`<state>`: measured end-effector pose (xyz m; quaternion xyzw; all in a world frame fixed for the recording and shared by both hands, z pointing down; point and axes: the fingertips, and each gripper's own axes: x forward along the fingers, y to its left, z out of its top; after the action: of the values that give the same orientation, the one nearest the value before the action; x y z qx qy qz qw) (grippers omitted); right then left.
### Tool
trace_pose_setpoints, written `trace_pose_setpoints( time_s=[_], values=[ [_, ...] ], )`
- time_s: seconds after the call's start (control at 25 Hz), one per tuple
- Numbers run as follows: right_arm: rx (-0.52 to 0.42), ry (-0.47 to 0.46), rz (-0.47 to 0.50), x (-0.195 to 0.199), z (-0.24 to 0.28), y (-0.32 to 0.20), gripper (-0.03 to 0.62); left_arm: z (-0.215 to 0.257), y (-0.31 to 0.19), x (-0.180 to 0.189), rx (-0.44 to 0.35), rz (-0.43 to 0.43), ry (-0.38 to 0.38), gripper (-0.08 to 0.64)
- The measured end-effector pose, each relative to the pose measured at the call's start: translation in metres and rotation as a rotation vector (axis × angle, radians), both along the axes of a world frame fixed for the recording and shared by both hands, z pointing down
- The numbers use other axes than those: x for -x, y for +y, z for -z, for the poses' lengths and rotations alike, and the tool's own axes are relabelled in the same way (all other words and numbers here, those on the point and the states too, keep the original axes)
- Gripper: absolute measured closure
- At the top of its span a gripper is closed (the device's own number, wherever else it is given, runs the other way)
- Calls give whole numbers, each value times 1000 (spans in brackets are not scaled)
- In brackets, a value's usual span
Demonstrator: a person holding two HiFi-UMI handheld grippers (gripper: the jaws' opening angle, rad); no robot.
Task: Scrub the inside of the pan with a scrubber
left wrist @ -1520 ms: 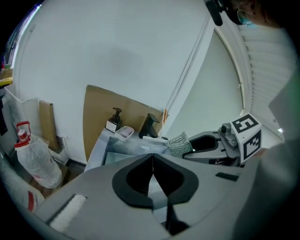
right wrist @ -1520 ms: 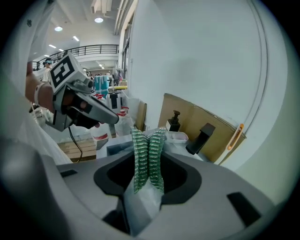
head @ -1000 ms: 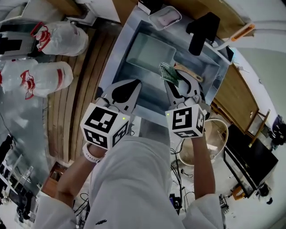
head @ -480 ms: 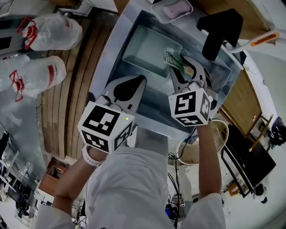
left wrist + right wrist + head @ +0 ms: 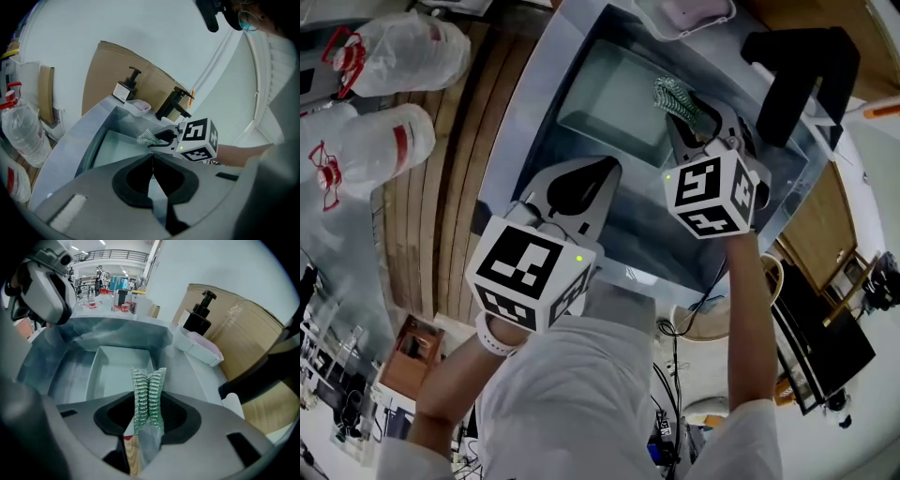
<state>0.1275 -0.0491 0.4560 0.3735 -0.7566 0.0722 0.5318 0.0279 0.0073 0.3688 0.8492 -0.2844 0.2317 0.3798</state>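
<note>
A rectangular metal pan (image 5: 609, 103) (image 5: 119, 366) (image 5: 112, 145) lies in the steel sink (image 5: 534, 112). My right gripper (image 5: 689, 117) (image 5: 149, 401) is shut on a green mesh scrubber (image 5: 675, 97) (image 5: 149, 394) (image 5: 147, 137) and holds it above the pan's near right corner. Whether the scrubber touches the pan cannot be told. My left gripper (image 5: 581, 183) (image 5: 152, 164) hangs over the sink's near edge, jaws shut with nothing between them.
A black faucet (image 5: 802, 66) (image 5: 171, 104) stands at the sink's right. A soap dish (image 5: 684, 14) (image 5: 201, 345) and a black pump bottle (image 5: 200, 312) (image 5: 126, 86) sit on the far rim before cardboard (image 5: 239, 333). Plastic bags (image 5: 384, 56) lie at the left.
Both grippers have moved further over the sink; the right one carried the scrubber toward the pan's right side. The left stays shut and empty.
</note>
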Motion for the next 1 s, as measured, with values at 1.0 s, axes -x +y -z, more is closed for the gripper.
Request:
trace_pose_setpoints(
  time_s=[1.0],
  values=[
    [100, 107, 69, 1, -53, -16, 443, -29, -11, 0, 55, 31, -14, 554]
  ],
)
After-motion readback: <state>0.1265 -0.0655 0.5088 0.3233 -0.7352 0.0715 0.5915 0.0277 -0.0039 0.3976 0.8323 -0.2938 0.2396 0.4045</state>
